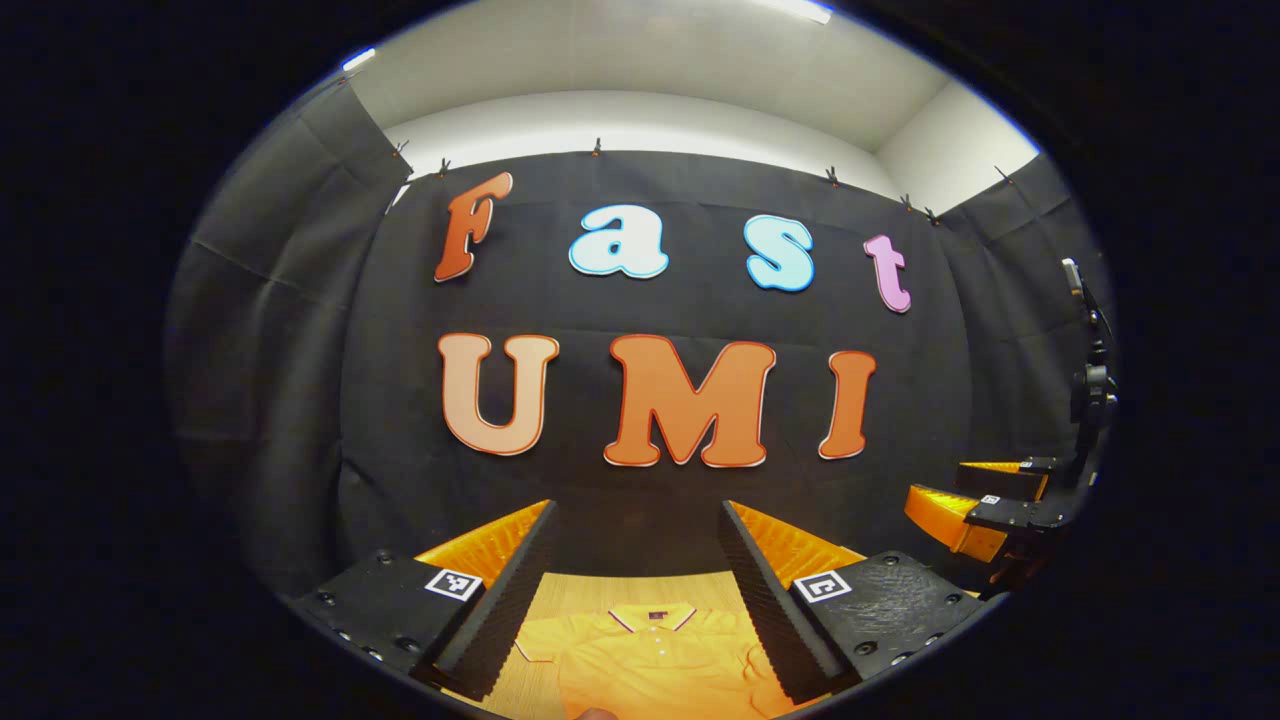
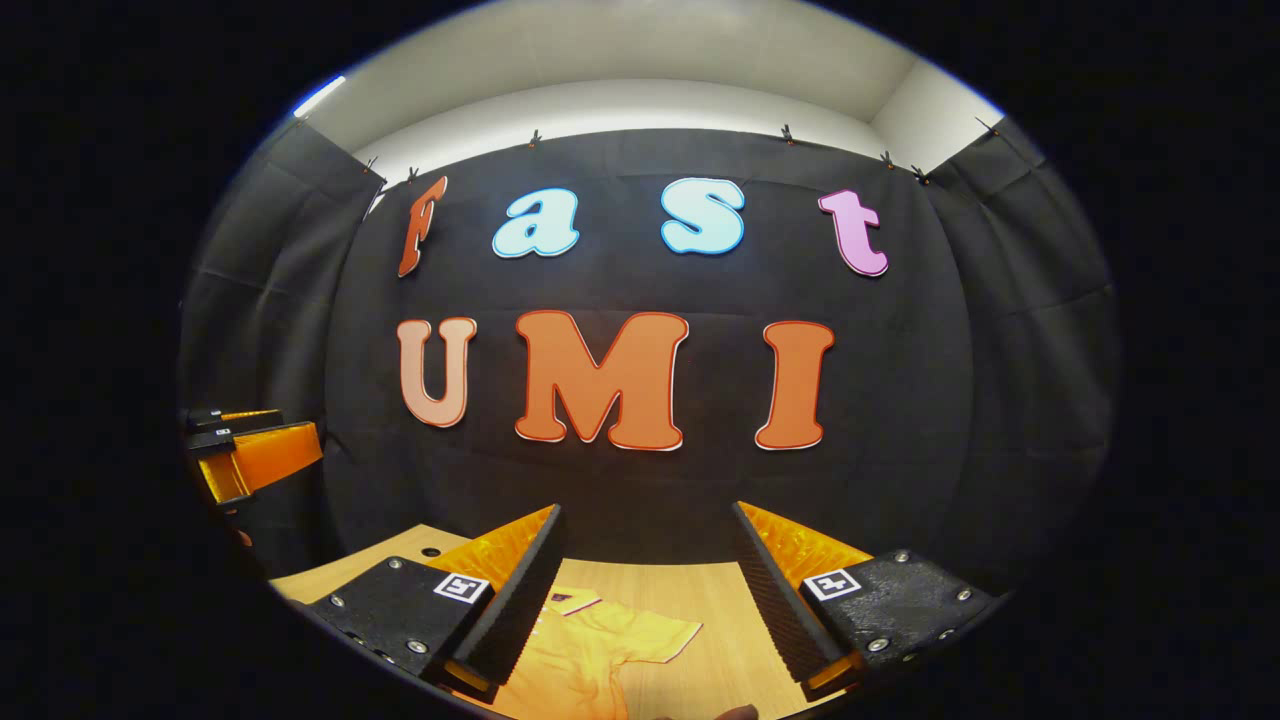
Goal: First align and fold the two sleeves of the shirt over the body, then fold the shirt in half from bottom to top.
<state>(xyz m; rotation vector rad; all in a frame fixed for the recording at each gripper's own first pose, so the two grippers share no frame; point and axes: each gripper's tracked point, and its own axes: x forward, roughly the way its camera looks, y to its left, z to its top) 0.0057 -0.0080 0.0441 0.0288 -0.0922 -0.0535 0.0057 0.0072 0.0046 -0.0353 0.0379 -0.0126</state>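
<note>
Nearest in the left gripper view: left gripper (image 1: 640, 575), fingers spread wide apart, holding nothing, raised above the wooden desk (image 1: 590, 592). Between them, lower down, an orange polo shirt (image 1: 650, 660) lying flat on the desk, collar toward the far edge by the black cloth wall (image 1: 640, 300), buttons down the placket, both short sleeves spread out. At the right of that view, the right gripper (image 1: 985, 505), well apart from the shirt and up in the air.

Same in the right gripper view: right gripper (image 2: 645, 575) with fingers parted wide, gripping nothing, above the desk (image 2: 680, 585). Shirt (image 2: 590, 650) partly hidden behind its left finger, one sleeve reaching out over bare wood. Left gripper (image 2: 250, 450) off at the left of that view, aloft beside the wall (image 2: 900, 400).
</note>
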